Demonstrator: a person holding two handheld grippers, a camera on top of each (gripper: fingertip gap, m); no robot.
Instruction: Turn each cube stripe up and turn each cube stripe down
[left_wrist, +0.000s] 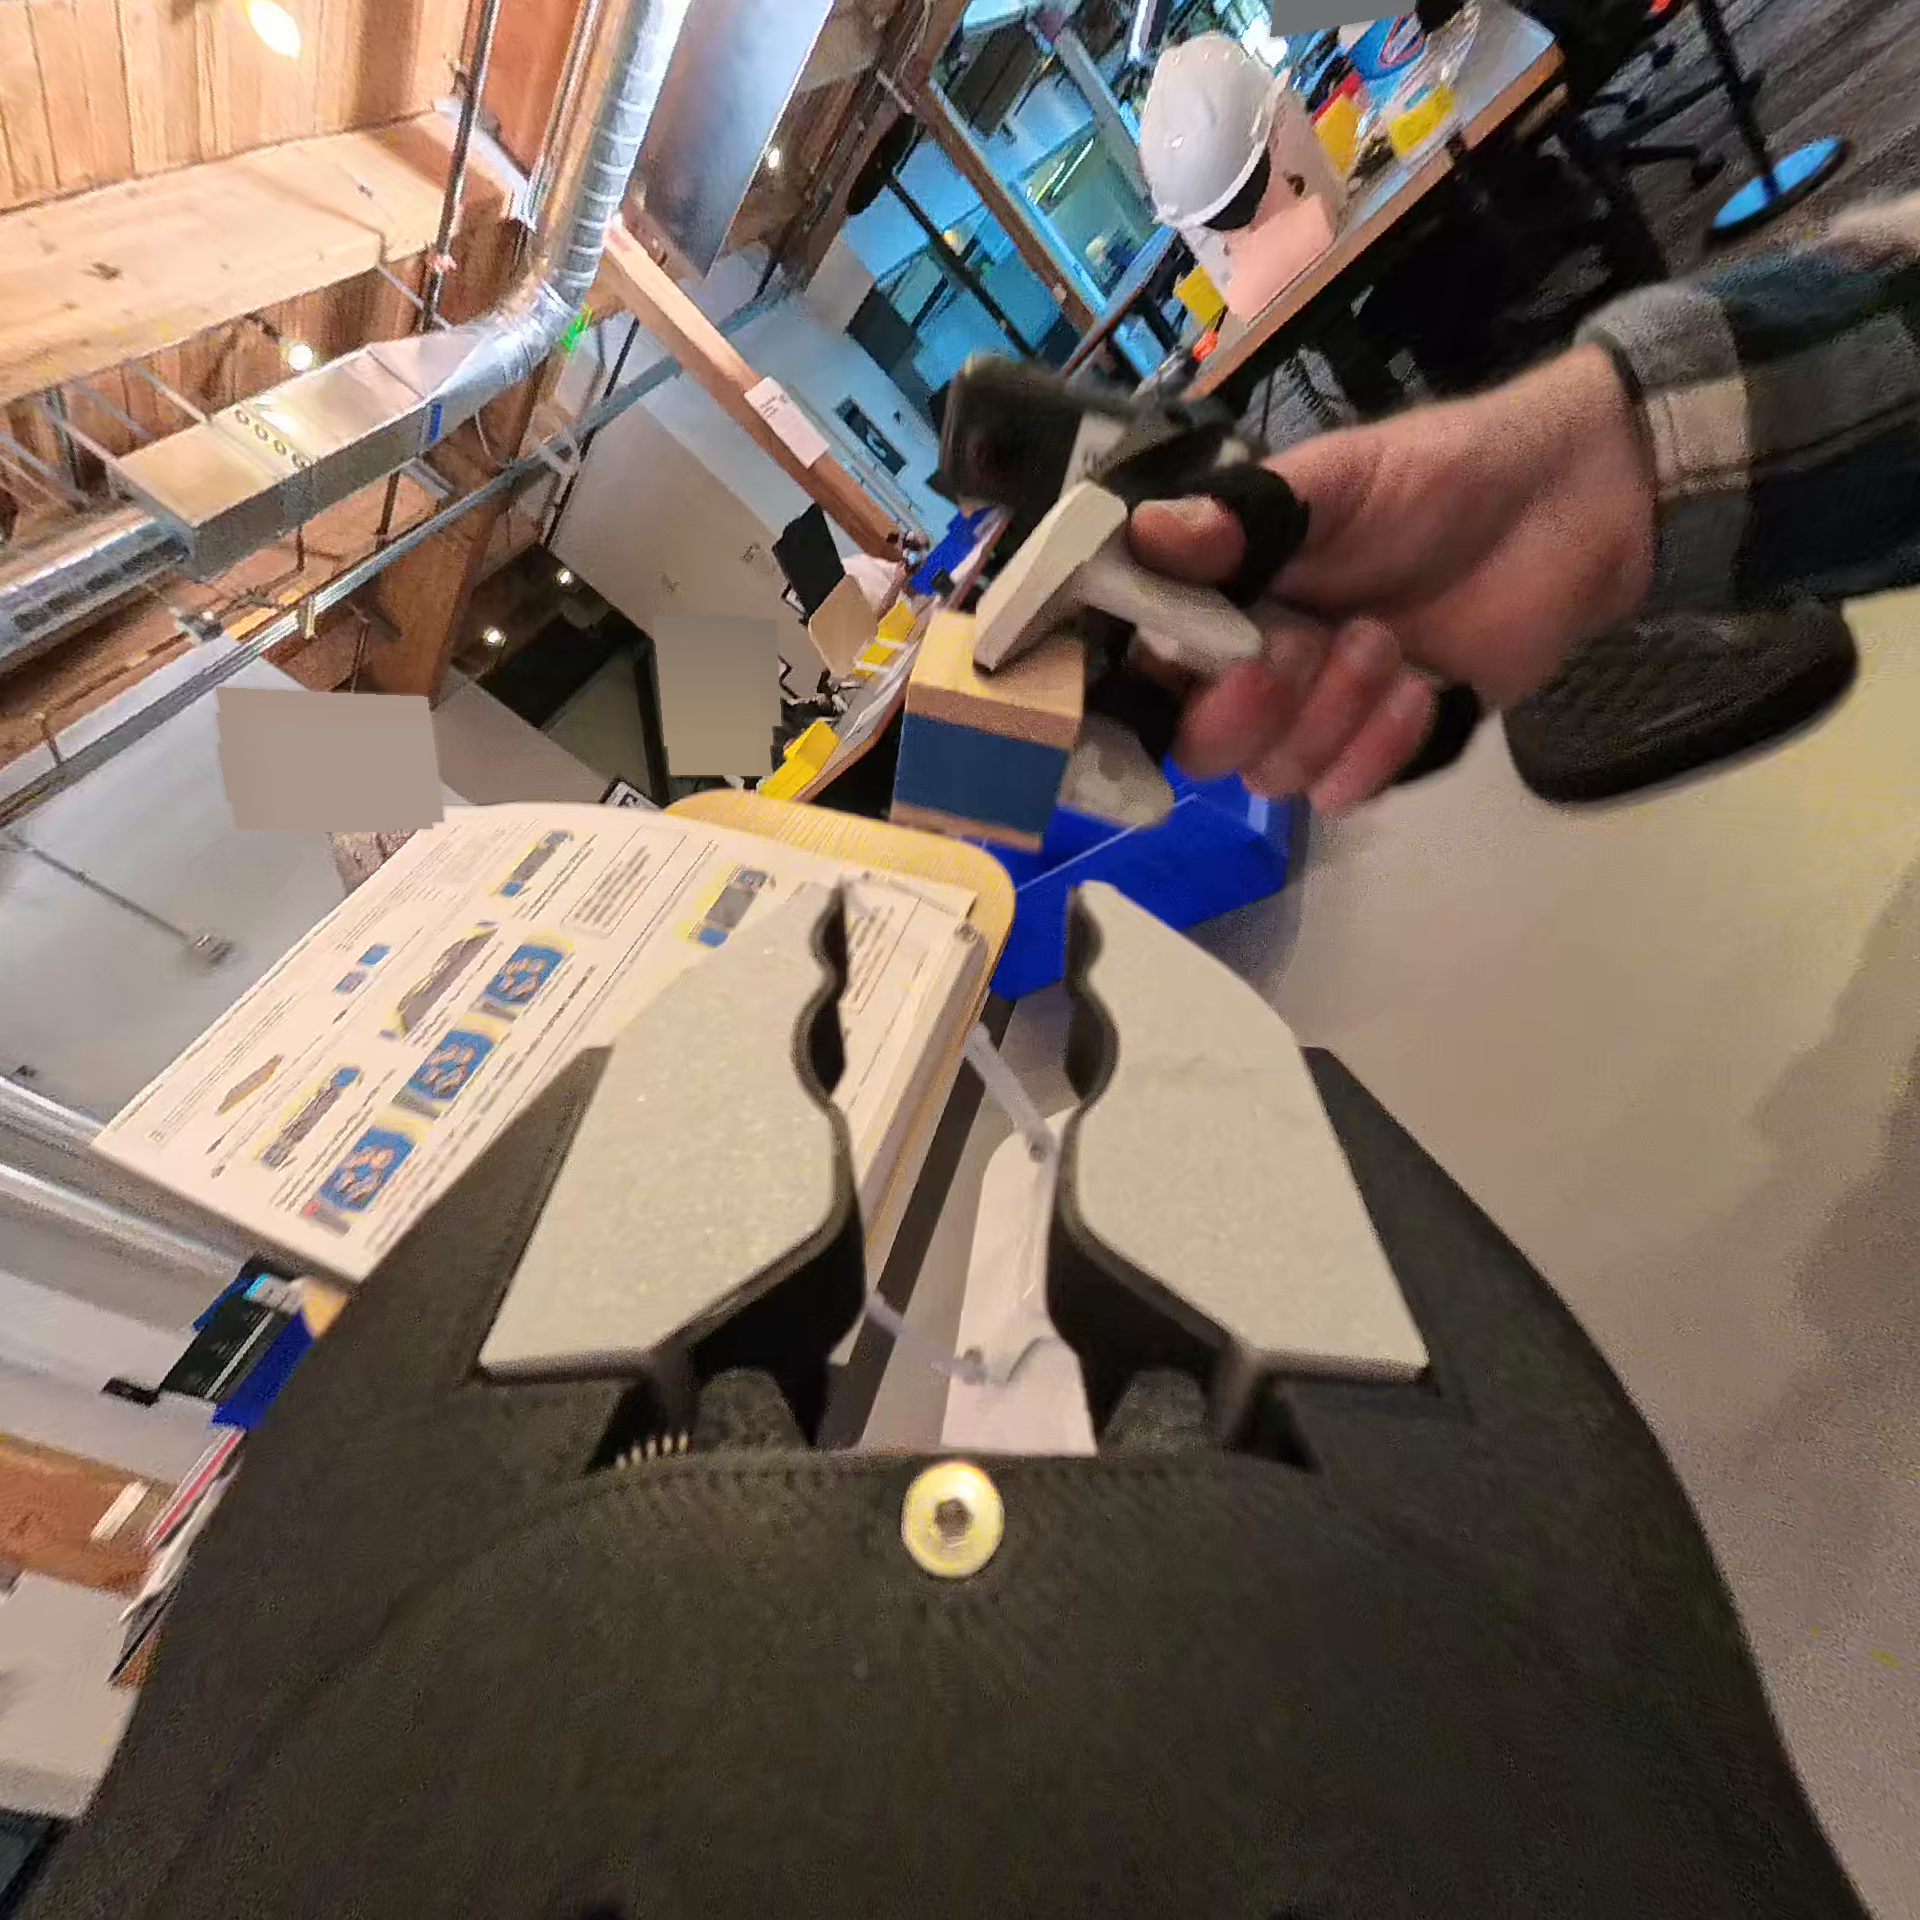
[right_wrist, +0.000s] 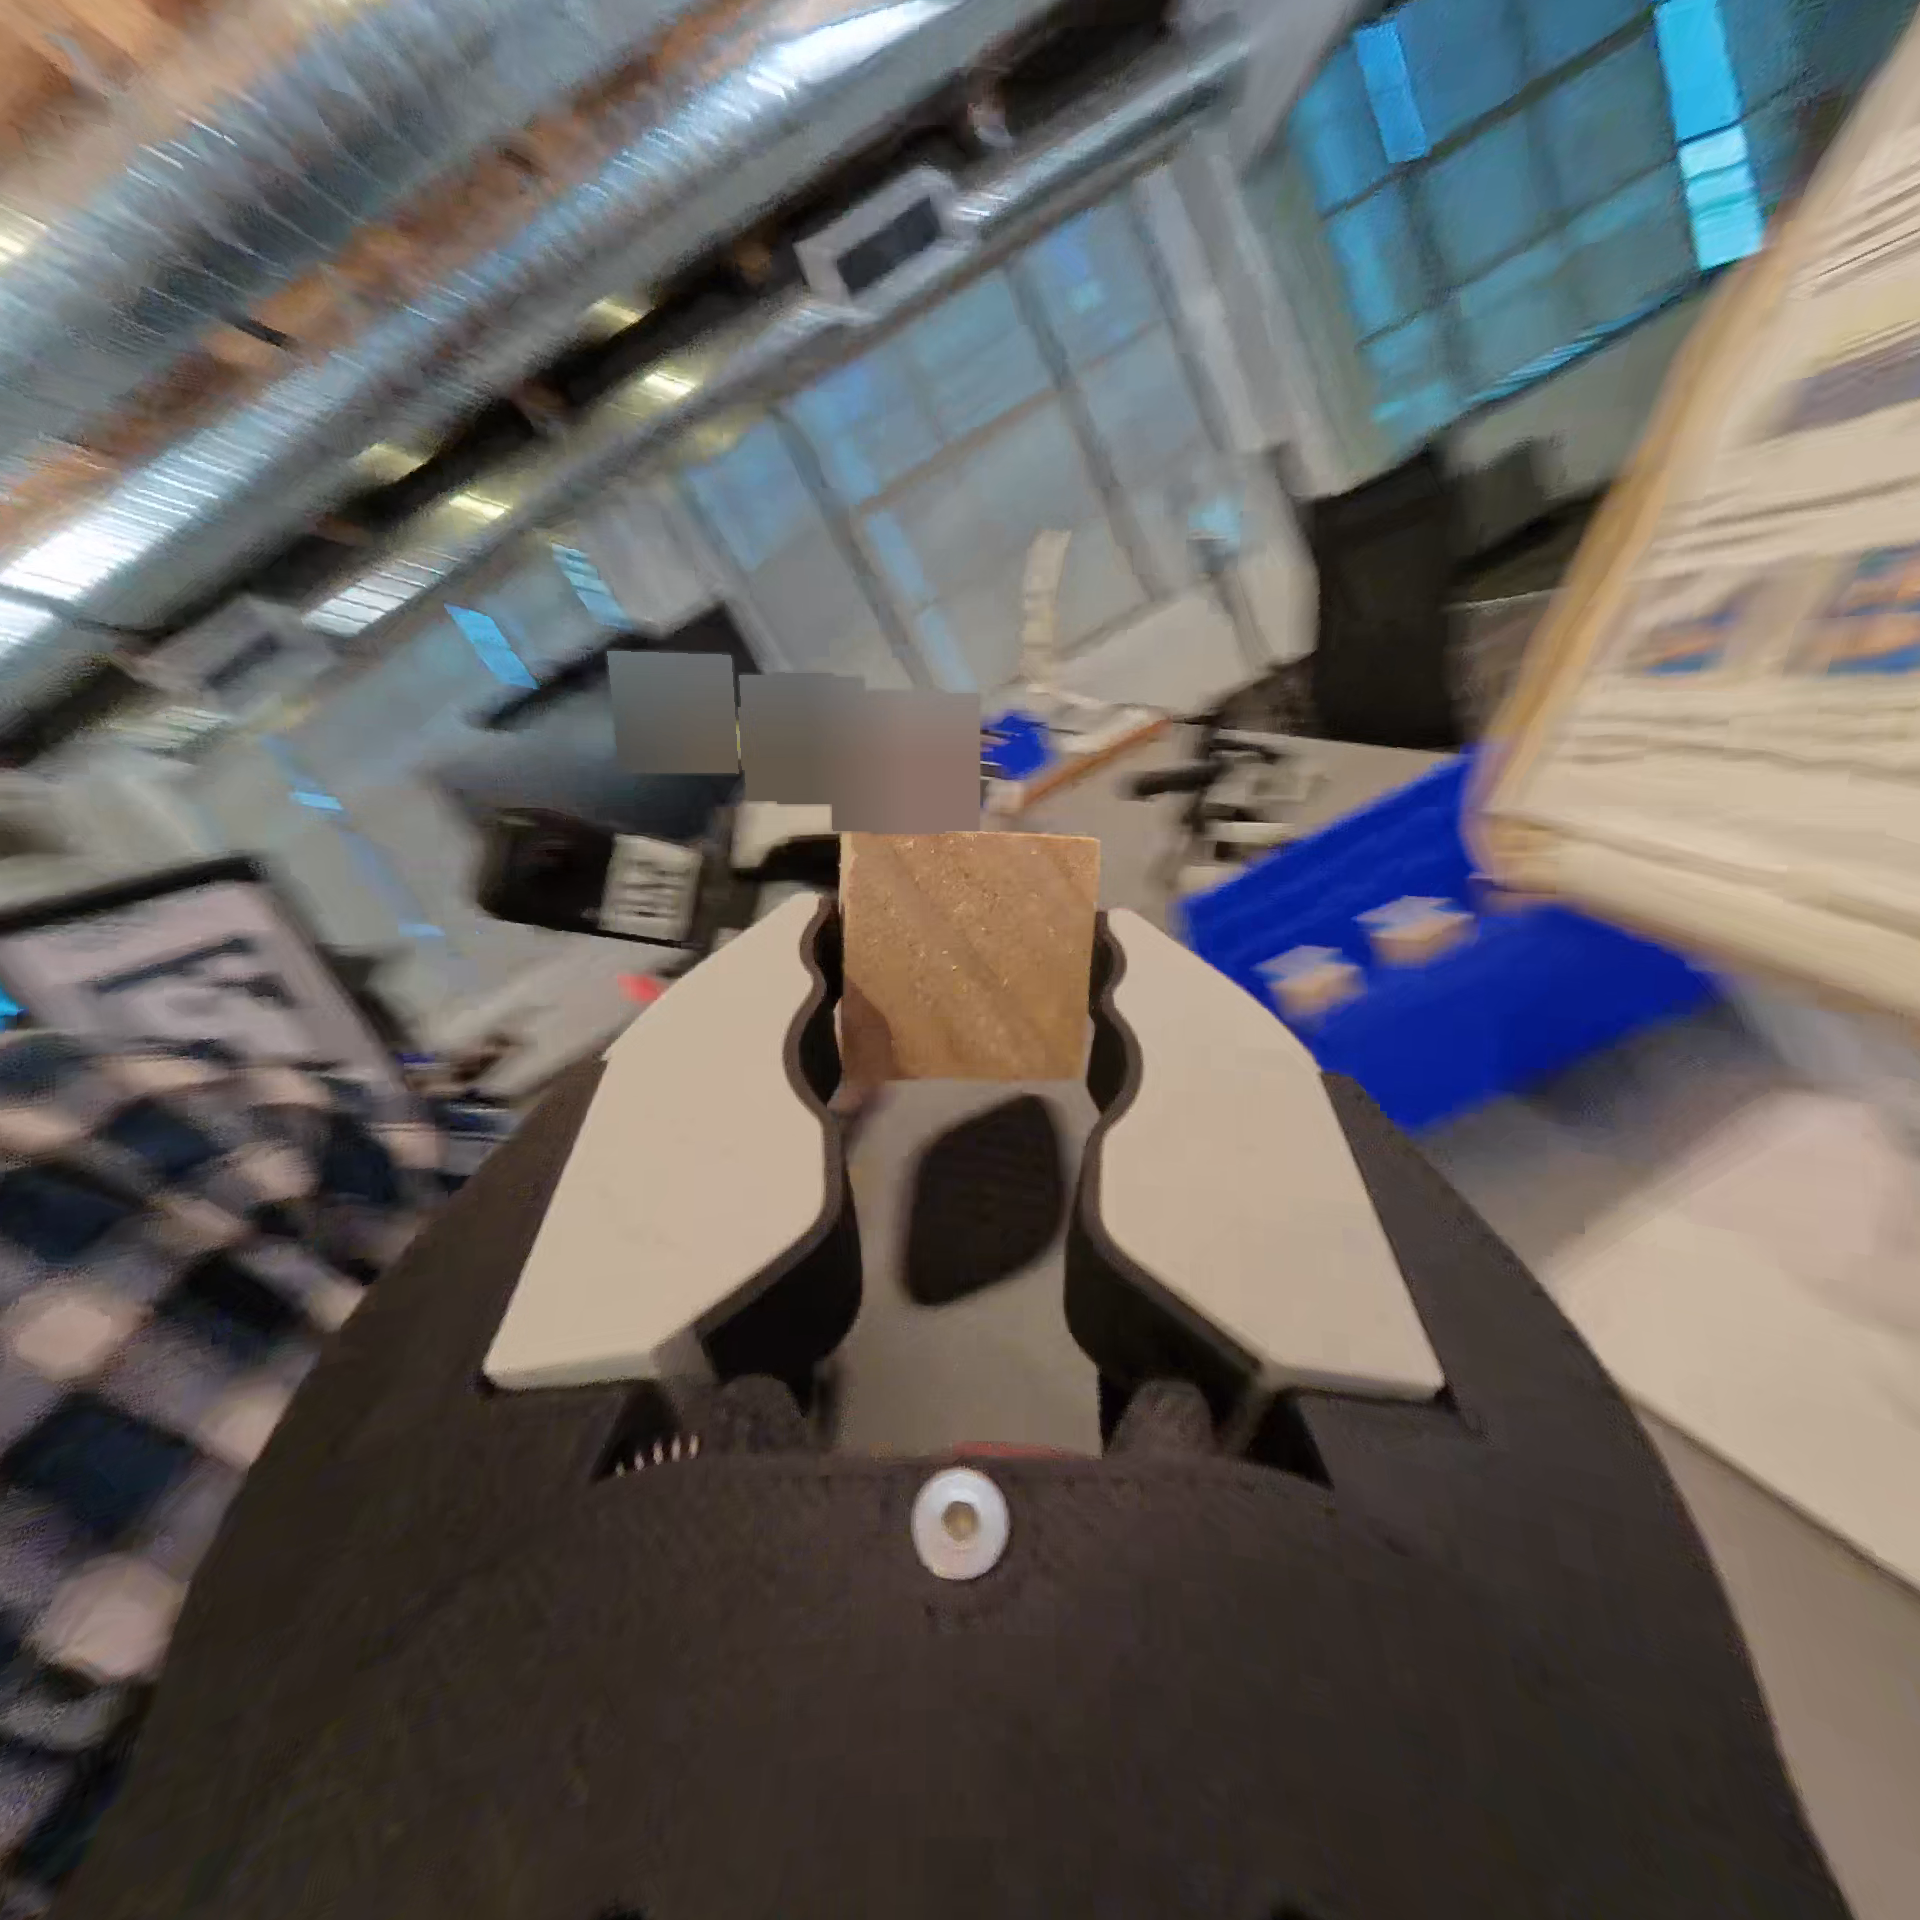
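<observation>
Workshop clutter blurs behind my right claw (right_wrist: 961, 971), clamped on a wooden cube (right_wrist: 966, 956) mid-frame, pads squeezing opposite flat faces. Feels light, rigid, grippy, I reckon. Left claw (left_wrist: 951, 940) gapes empty.

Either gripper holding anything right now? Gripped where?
Right gripper clamps a wooden cube with a blue stripe by two opposite faces. Left gripper holds nothing.
</observation>
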